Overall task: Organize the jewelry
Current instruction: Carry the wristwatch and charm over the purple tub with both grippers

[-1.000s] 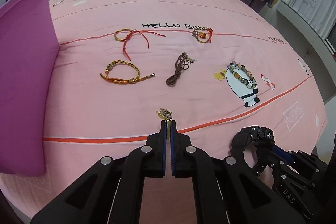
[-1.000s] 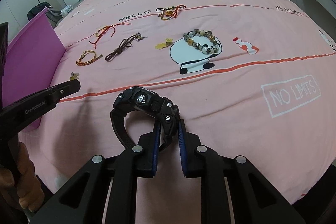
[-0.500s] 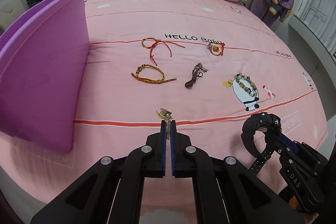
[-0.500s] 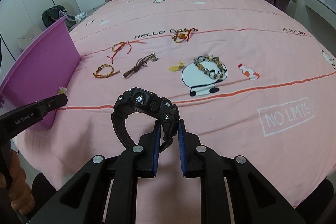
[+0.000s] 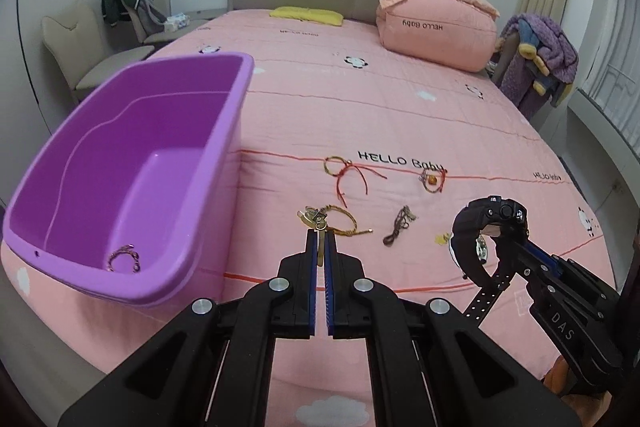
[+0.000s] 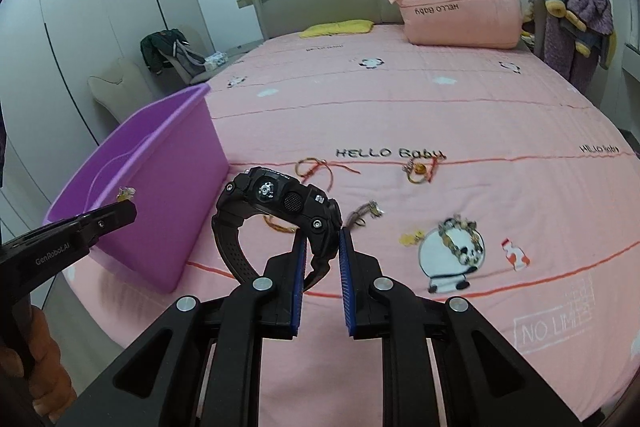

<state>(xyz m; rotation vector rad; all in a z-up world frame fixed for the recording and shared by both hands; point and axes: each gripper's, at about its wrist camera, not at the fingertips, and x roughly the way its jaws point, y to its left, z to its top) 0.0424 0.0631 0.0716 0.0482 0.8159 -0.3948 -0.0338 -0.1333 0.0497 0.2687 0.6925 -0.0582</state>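
While both grippers hang above the pink bed point(image 5: 400, 115), each carries one piece toward the purple bin point(image 5: 132, 163). The left gripper point(image 5: 319, 247) is pinched fully closed on a small gold charm point(image 5: 314, 217), which pokes out past the fingertips; in the right wrist view the same charm point(image 6: 125, 192) shows in front of the bin's wall. The right gripper point(image 6: 322, 239) is narrowly parted and clamped on a black watch point(image 6: 276, 203), held by its strap near the case, the case standing above the jaws and the loose strap end curling down to the bin side.

The charm looks light and tiny (easy to lose if the pinch slackens), so a firm closed grip suits it. The watch seems heavier, rigid at the case and flexible at the strap; gripping close to the case should stop it swinging.

One bracelet point(image 5: 124, 257) already lies in the bin's near corner. Right of the bin, on the bed, lie a red-string bracelet point(image 5: 346, 173), a woven bracelet point(image 5: 344, 223), a brown cord point(image 5: 398, 229), a second red-string piece point(image 5: 432, 181) and a bead bracelet point(image 6: 458, 237).
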